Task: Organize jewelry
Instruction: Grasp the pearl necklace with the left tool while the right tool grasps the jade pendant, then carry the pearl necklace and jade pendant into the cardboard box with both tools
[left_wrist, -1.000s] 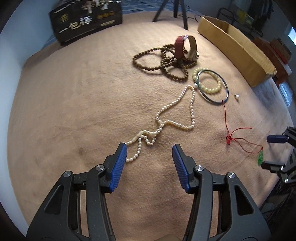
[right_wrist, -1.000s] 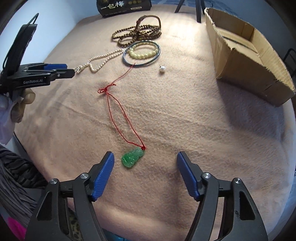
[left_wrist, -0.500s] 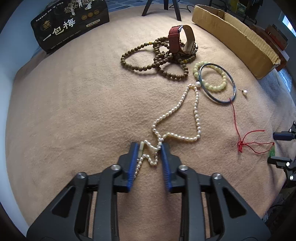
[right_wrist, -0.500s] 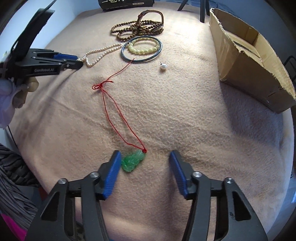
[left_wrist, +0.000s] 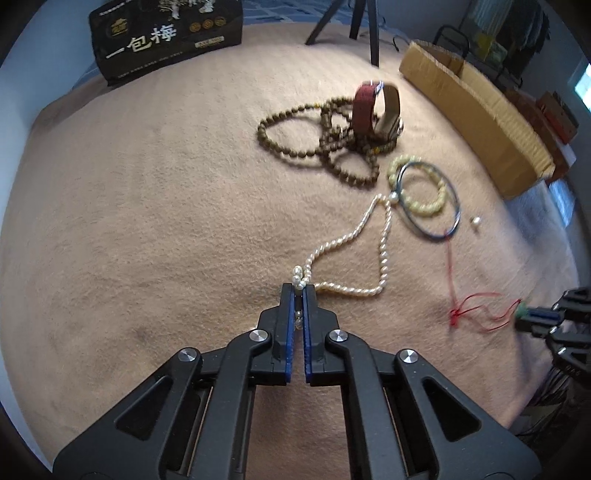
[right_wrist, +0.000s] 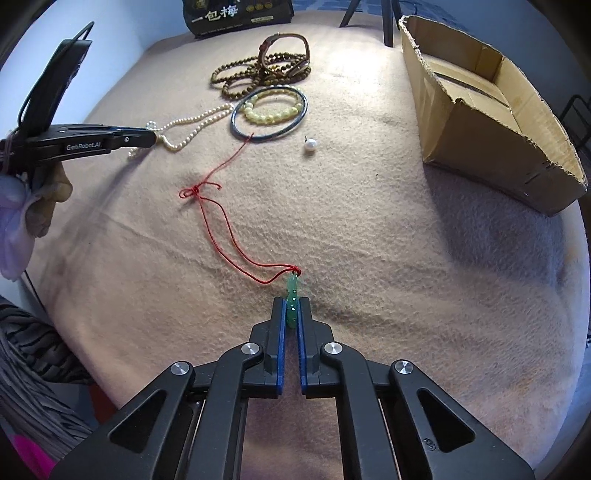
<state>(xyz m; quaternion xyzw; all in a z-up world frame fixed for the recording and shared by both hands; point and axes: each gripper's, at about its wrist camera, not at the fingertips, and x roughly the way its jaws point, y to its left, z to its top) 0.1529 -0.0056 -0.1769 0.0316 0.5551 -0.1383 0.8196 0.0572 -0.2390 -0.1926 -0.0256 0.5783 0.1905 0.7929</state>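
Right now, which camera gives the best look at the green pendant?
The right wrist view. There the green pendant sits centered and sharp, pinched between the right gripper pads, its red cord trailing away. The left wrist view shows only a blurred green sliver at the far right edge.

A lived-in room at home: a tan blanket (right_wrist: 369, 221) covers the surface, a torn cardboard box (right_wrist: 480, 110) sits on its edge, and beyond the box stand tripod legs (left_wrist: 354, 26) and cluttered shelving (blurred).
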